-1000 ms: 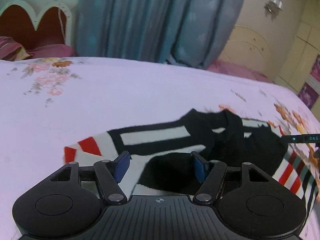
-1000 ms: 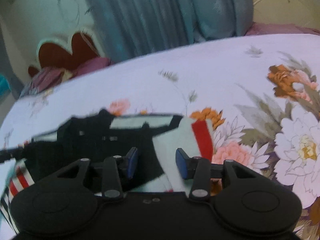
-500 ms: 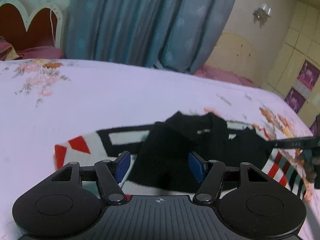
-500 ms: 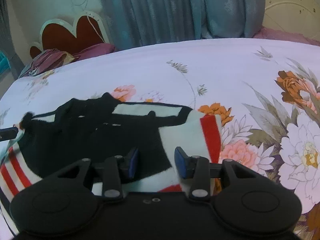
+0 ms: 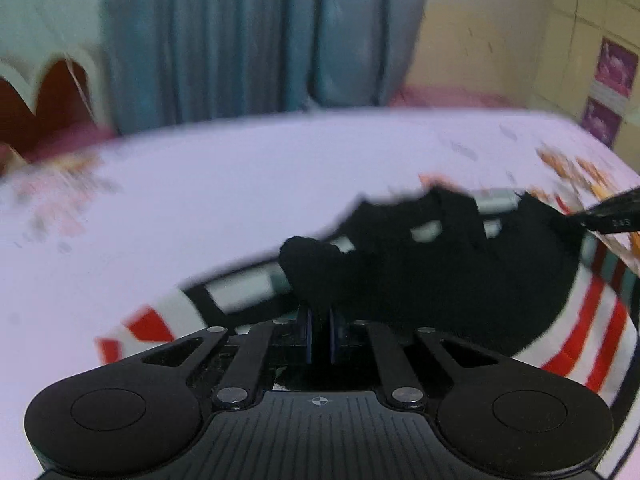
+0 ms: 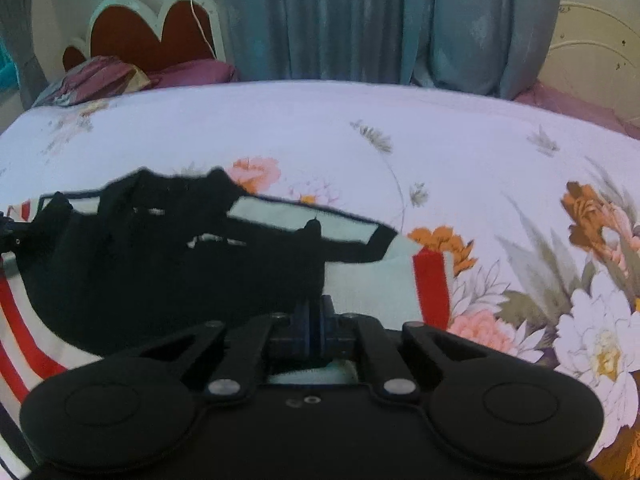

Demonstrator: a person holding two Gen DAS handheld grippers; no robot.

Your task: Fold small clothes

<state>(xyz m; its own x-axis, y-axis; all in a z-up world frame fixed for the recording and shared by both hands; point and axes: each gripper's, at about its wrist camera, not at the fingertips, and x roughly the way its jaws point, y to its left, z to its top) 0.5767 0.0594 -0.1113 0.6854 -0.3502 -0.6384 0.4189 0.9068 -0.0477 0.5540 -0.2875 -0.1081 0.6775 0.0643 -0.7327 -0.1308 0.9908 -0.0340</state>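
Left tool point(image 5: 319, 334): blue pads drawn nearly together, pinching a bunched black fold of the garment point(image 5: 440, 280); view motion-blurred. Right tool point(image 6: 314, 330): pads likewise pressed close, clamped on the garment's near edge where black meets white. Garment: small knitted top, black body with white panels and red stripes, lying crumpled on the bed point(image 6: 320, 128), one red-and-white cuff point(image 6: 430, 284) spread to the right in the right wrist view. Bed: white sheet printed with orange and pink flowers. Beyond: purple pillows point(image 6: 192, 72), scalloped red headboard point(image 6: 152, 36), blue-grey curtain point(image 6: 380, 20), cream wall.
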